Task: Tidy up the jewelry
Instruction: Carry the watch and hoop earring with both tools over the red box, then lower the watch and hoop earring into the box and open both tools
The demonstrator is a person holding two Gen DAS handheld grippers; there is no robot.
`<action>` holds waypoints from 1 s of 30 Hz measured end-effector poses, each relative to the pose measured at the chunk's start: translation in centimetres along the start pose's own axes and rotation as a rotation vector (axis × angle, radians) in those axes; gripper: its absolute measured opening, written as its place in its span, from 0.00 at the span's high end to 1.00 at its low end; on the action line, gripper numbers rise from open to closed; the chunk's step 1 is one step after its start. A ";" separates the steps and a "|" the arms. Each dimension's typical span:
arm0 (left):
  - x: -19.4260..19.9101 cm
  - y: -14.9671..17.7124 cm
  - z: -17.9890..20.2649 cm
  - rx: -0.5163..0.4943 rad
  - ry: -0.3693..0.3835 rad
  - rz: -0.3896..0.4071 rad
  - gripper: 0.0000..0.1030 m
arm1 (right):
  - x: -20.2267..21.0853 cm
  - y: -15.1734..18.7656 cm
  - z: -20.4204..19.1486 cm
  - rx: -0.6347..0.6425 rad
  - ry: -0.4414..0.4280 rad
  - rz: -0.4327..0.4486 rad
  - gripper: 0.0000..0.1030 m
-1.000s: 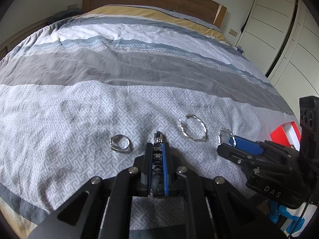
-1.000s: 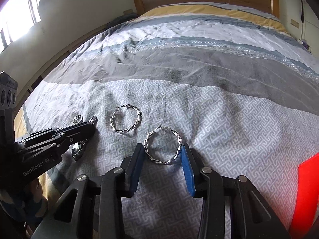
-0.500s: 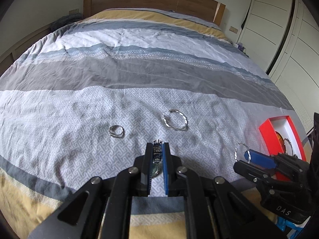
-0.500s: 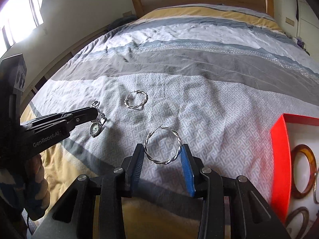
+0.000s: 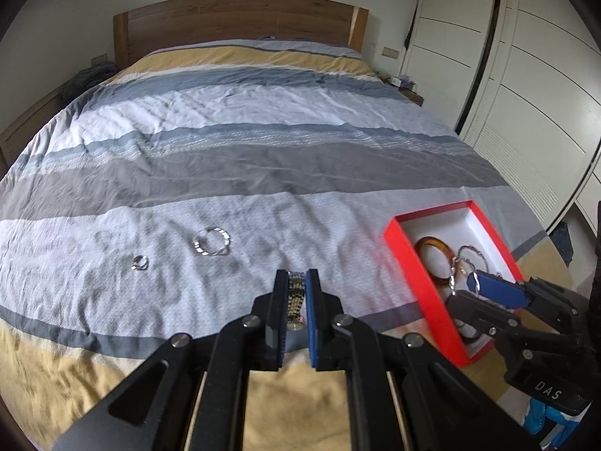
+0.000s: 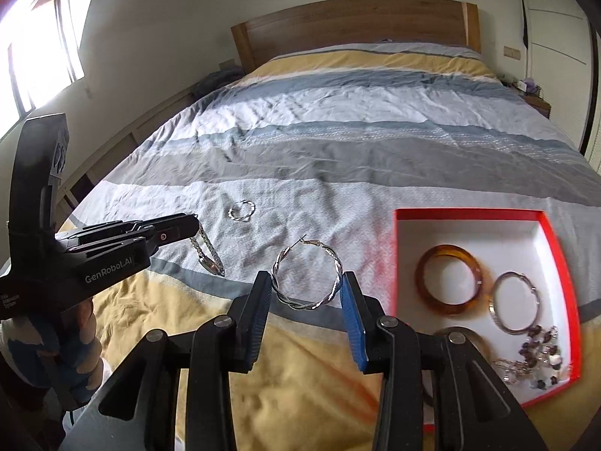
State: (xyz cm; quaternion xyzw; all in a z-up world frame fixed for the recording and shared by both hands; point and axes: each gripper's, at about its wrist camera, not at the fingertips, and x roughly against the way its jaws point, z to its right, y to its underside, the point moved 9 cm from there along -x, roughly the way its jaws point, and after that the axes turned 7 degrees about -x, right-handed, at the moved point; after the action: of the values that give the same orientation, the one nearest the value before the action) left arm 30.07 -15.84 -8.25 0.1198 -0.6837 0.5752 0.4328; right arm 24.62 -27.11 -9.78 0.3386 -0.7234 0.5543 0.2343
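Just now the twisted silver hoop (image 6: 306, 277) sits clamped between the two pads of the right gripper (image 6: 306, 293), lifted above the bedspread (image 6: 338, 158) with its hook end pointing up and away. Immediately right of it lies the red box (image 6: 559, 259), its near-left corner hidden behind the right gripper's frame; its white floor holds an amber bangle (image 6: 449, 280), a plain silver hoop (image 6: 514, 302) and a cluster of dark beads (image 6: 541, 353) toward the near right corner, while the far half of the floor is bare. To the left, the left gripper (image 5: 296, 289) has its fingers drawn narrow onto a metal watch (image 5: 295, 295); in the right wrist view the watch's band and case (image 6: 208, 255) dangle below the fingertips, above the yellow stripe near the bed's foot edge. Farther out on the patterned pale band rest a second twisted hoop (image 5: 212, 242) and, left of it and well apart, a small ring (image 5: 139, 262). Beyond them the striped cover runs flat to the wooden headboard (image 5: 236, 26). White wardrobe doors (image 5: 526, 94) stand along the right side, close to the box's edge of the bed.
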 end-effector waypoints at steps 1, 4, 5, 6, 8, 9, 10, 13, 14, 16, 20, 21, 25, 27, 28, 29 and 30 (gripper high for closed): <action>0.0 -0.6 1.3 -0.011 0.015 0.007 0.92 | 0.7 -0.1 1.0 -0.006 0.013 0.008 0.64; -0.2 -2.3 5.2 -0.043 0.063 0.021 0.92 | 2.6 -0.4 4.9 -0.028 0.064 0.027 0.64; -0.5 -2.8 6.5 -0.053 0.080 0.023 0.92 | 3.1 -0.4 6.2 -0.034 0.083 0.030 0.64; -0.8 -3.3 7.9 -0.063 0.098 0.023 0.92 | 3.6 -0.3 7.6 -0.040 0.103 0.032 0.64; -1.5 -3.9 10.5 -0.084 0.130 0.021 0.92 | 4.4 -0.1 10.4 -0.053 0.144 0.031 0.63; -2.0 -4.1 11.8 -0.094 0.146 0.016 0.92 | 4.6 0.1 11.8 -0.059 0.163 0.029 0.63; -2.6 -4.2 12.9 -0.106 0.158 0.009 0.92 | 4.7 0.2 13.0 -0.066 0.179 0.025 0.63; -4.6 -3.6 16.0 -0.125 0.191 -0.030 0.92 | 4.7 1.1 16.3 -0.098 0.211 0.005 0.63; -5.4 -3.2 16.8 -0.130 0.197 -0.046 0.92 | 4.6 1.4 17.1 -0.106 0.220 -0.002 0.63; -6.7 -2.1 18.1 -0.143 0.201 -0.076 0.92 | 4.3 2.2 18.4 -0.115 0.231 -0.017 0.63; -9.0 -0.2 19.4 -0.161 0.188 -0.127 0.92 | 3.2 3.0 19.7 -0.125 0.234 -0.037 0.63; -9.4 0.0 19.3 -0.163 0.181 -0.133 0.92 | 2.9 3.1 19.9 -0.127 0.232 -0.041 0.63; -11.0 0.1 18.6 -0.151 0.150 -0.151 0.92 | 1.5 2.9 20.4 -0.126 0.219 -0.054 0.63; -11.9 0.0 18.1 -0.136 0.137 -0.161 0.92 | 0.6 2.6 20.6 -0.125 0.215 -0.060 0.63; -12.2 0.0 17.8 -0.131 0.133 -0.166 0.92 | 0.1 2.4 20.7 -0.125 0.213 -0.066 0.63; -12.6 0.0 17.6 -0.125 0.131 -0.172 0.92 | -0.4 2.2 20.7 -0.124 0.213 -0.072 0.63; -12.9 0.1 17.4 -0.121 0.131 -0.177 0.92 | -0.9 2.0 20.8 -0.122 0.214 -0.078 0.63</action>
State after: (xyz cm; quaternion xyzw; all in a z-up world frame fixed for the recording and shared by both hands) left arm 29.79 -35.60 -17.06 0.1156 -0.6740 0.4992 0.5321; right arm 24.47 -46.58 -17.51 0.2904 -0.7127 0.5329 0.3518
